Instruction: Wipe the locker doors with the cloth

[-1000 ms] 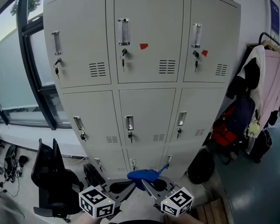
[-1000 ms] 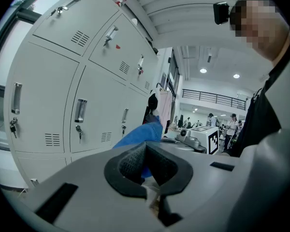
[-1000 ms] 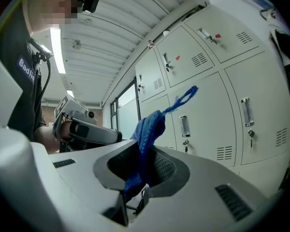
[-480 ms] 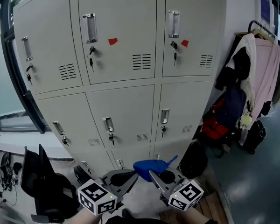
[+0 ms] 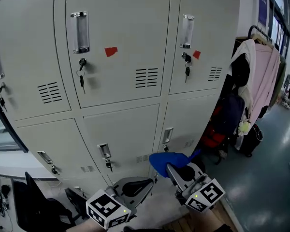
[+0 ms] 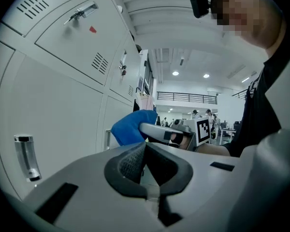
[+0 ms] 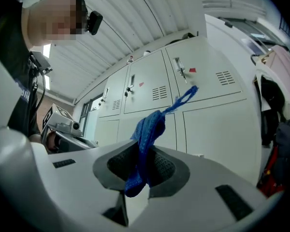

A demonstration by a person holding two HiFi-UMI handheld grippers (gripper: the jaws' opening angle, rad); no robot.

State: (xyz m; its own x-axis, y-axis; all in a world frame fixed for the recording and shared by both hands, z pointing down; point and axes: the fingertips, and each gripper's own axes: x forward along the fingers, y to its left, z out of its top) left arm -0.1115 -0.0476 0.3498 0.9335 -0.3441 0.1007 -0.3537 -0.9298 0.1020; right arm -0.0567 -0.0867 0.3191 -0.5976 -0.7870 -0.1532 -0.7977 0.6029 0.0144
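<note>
- My right gripper (image 7: 142, 170) sits low and tilts upward, its jaws pinched on the blue cloth (image 7: 148, 127), which bunches out past their tips.
- My left gripper (image 6: 145, 164) is just beside it, jaws together and empty.
- The locker doors (image 5: 121, 47) rise ahead of both.

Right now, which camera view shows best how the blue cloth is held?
The right gripper view: the cloth sits pinched between the right gripper's fingers. The head view shows only a blue bunch at that gripper; the left gripper view shows it from the side.
</note>
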